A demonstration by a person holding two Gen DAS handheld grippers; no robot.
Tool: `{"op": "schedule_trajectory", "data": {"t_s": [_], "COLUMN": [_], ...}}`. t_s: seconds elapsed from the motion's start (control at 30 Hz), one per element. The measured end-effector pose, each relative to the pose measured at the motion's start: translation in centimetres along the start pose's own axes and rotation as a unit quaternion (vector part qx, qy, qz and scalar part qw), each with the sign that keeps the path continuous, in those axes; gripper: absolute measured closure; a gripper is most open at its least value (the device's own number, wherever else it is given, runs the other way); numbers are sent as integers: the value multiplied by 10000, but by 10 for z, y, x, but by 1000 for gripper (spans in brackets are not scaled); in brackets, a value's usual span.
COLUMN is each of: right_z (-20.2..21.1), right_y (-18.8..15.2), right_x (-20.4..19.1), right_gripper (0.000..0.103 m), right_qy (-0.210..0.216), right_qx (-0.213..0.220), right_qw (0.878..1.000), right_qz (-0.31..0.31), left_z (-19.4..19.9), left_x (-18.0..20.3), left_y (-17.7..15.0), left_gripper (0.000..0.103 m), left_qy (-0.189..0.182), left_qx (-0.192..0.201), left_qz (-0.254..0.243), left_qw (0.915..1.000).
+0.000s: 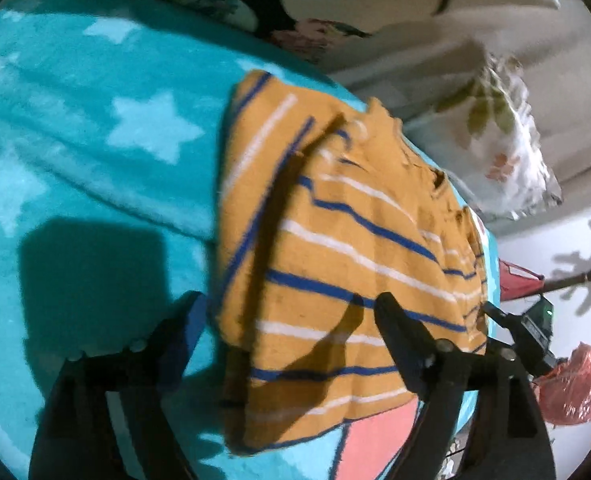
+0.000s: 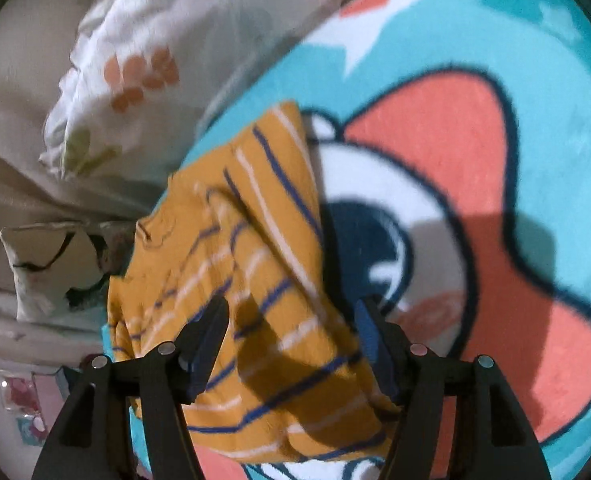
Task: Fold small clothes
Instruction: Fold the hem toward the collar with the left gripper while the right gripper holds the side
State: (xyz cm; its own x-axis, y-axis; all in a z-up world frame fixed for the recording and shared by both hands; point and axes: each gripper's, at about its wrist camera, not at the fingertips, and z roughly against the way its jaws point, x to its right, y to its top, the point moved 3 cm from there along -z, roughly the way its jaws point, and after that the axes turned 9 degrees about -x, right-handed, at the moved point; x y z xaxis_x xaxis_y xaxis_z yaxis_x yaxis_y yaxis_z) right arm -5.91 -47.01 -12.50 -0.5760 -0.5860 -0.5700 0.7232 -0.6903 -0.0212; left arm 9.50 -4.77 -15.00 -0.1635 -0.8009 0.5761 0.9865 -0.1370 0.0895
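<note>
Left tongs (image 1: 291,312) stand wide apart, nothing gripped: one finger sits over the blanket (image 1: 75,120) at 7 o'clock in the left wrist view, the other above the shirt's lower part at 5 o'clock. Right tongs (image 2: 291,320) likewise wide, pads clear of cloth as far as I can tell (frames are blurred), straddling the shirt's near right edge.

Mustard striped shirt (image 1: 335,240) lies folded on the teal star blanket on the bed, right of centre in the left view, its 3 o'clock edge close to the blanket's edge. Pillow (image 1: 503,144) sits beyond it at 2 o'clock. In the right view the shirt (image 2: 255,280) lies left of centre, partly over the cartoon print.

Judgement: fold looks partly done, the bundle loose and lumpy, collar side rumpled.

Risks from here:
- grabbing only the top layer, so the fold peels open when lifted
- pinching fleece blanket along with the shirt, dragging the whole bed cover
- pushing the shirt toward the 3 o'clock blanket edge, where it could slide off
- uneven pull between the two hands skewing the stripes and the fold line
</note>
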Motion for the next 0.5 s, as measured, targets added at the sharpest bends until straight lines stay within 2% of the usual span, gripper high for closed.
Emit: {"op": "schedule_trajectory", "data": {"t_s": [0.07,0.13,0.17,0.2,0.23,0.27,0.3,0.37,0.43,0.5], "right_z": [-6,-12,-13,-15,-20,-26,-31,-25,-9,7], "right_y": [-1,0,0,1,0,0,0,-2,-7,-17], "right_x": [-3,-8,-10,-13,-15,-15,-13,-10,-5,-3], "right_gripper": [31,31,31,35,42,75,77,78,79,80], "right_qy": [73,152,168,238,295,371,530,636,863,909], "right_qx": [82,161,226,183,110,-74,-283,-406,-491,-566], "right_qw": [9999,9997,9995,9995,9995,9993,9982,9971,9950,9943], "right_qz": [96,130,121,102,69,13,-83,-110,-127,12], "left_z": [-4,-8,-9,-10,-16,-16,-11,7,24,28], "left_x": [4,10,12,15,16,15,13,0,6,4], "left_y": [-3,-1,0,0,0,0,-1,-9,-27,-45], "left_gripper": [18,18,36,59,85,86,87,88,88,88], "left_qy": [-66,184,309,447,415,383,381,452,460,446], "left_qx": [-16,47,33,-13,-261,-311,-255,-135,-76,-112], "left_qz": [0,-48,-99,-156,-111,38,143,186,217,299], "left_qw": [10000,9998,9995,9989,9987,9988,9988,9987,9987,9985]}}
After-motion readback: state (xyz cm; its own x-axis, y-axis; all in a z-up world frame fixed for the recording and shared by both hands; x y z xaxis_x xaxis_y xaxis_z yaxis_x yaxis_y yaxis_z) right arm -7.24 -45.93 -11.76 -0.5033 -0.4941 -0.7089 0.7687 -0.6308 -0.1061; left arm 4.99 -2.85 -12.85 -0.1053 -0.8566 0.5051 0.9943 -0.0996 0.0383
